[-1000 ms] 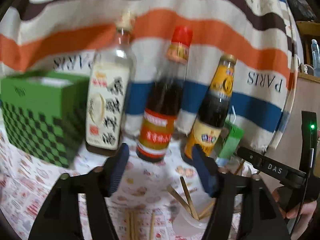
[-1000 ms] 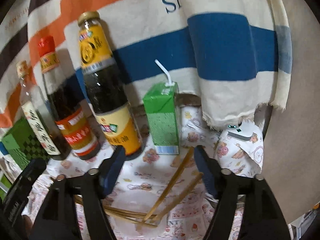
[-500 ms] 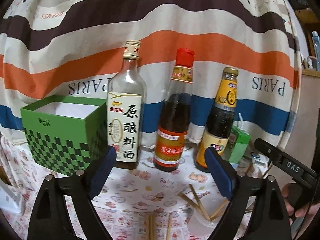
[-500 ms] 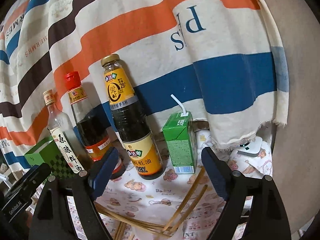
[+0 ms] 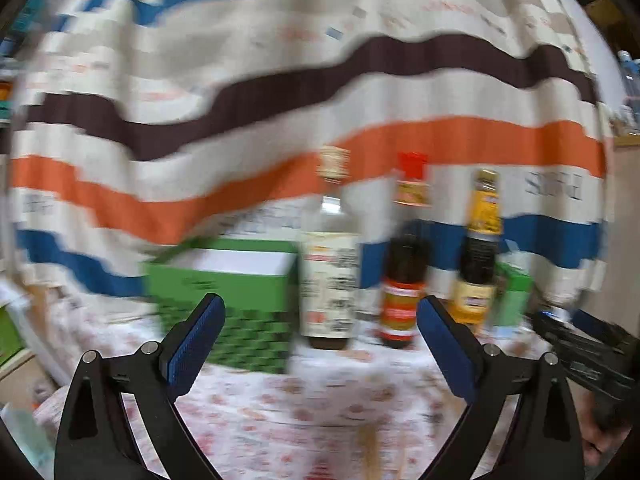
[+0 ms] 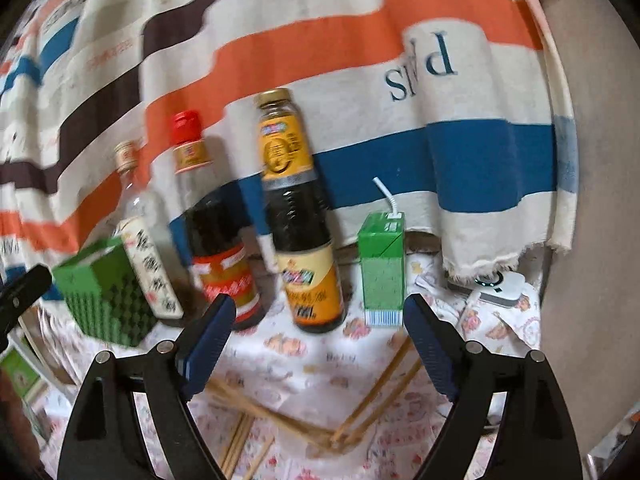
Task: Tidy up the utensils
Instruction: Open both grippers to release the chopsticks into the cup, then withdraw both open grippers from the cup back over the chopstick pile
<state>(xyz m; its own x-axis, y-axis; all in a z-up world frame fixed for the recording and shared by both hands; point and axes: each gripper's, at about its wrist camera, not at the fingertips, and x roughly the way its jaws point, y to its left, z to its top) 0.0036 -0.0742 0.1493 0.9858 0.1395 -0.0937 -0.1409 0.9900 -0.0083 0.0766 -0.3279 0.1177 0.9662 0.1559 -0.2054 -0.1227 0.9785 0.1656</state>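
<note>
Both claws are held about level over the bench (image 6: 320,364) with nothing between their blue pads: the left claw (image 5: 320,344) has just been spreading and gapes wide, the right claw (image 6: 318,340) is wide too. Wooden chopsticks (image 6: 376,396) lie loose under the right claw. Compared with a second ago, the bottles (image 6: 300,216) and green box (image 5: 240,292) sit farther off
</note>
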